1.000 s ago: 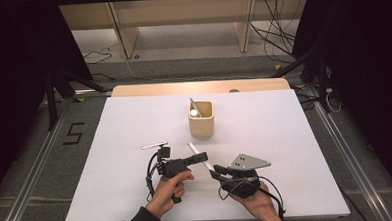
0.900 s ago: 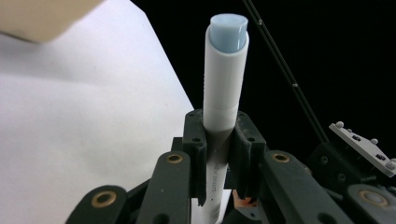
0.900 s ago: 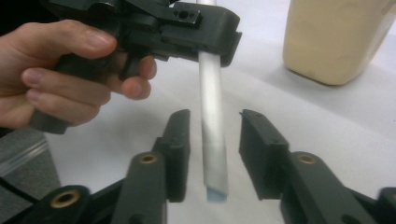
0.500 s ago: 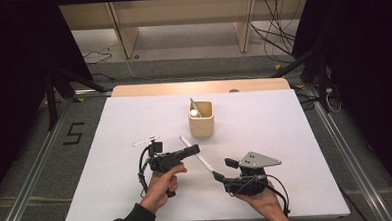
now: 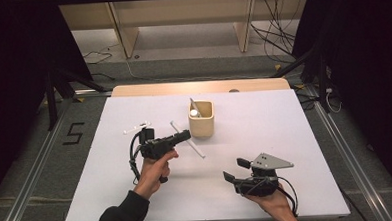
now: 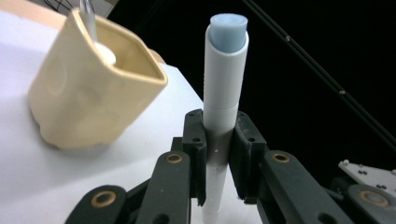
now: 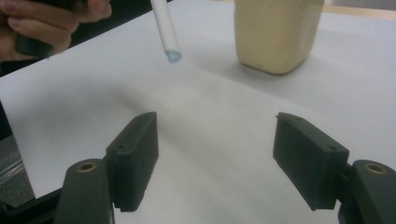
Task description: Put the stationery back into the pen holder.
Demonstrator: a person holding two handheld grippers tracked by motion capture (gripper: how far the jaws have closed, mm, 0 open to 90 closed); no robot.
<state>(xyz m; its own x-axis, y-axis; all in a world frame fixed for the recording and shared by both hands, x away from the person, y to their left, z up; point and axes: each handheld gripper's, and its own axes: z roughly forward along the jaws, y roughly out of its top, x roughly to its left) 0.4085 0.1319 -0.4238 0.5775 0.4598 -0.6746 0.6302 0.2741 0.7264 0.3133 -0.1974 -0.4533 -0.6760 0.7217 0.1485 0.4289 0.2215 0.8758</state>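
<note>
Nearest me, the right tool (image 5: 232,170) has let go: its jaws have just been opening and now stand wide over bare white worktop (image 5: 285,136), nothing between them, and it sits further back toward the person than a second ago, when it met the other tool at the pen. The left tool (image 5: 185,135) is clenched on the long white plastic pen with the pale blue tip (image 6: 224,93), and has lifted it and carried it toward the cream square ceramic holder (image 5: 201,119), now just beside it. Beyond, a white utensil (image 5: 194,109) leans inside that holder.
</note>
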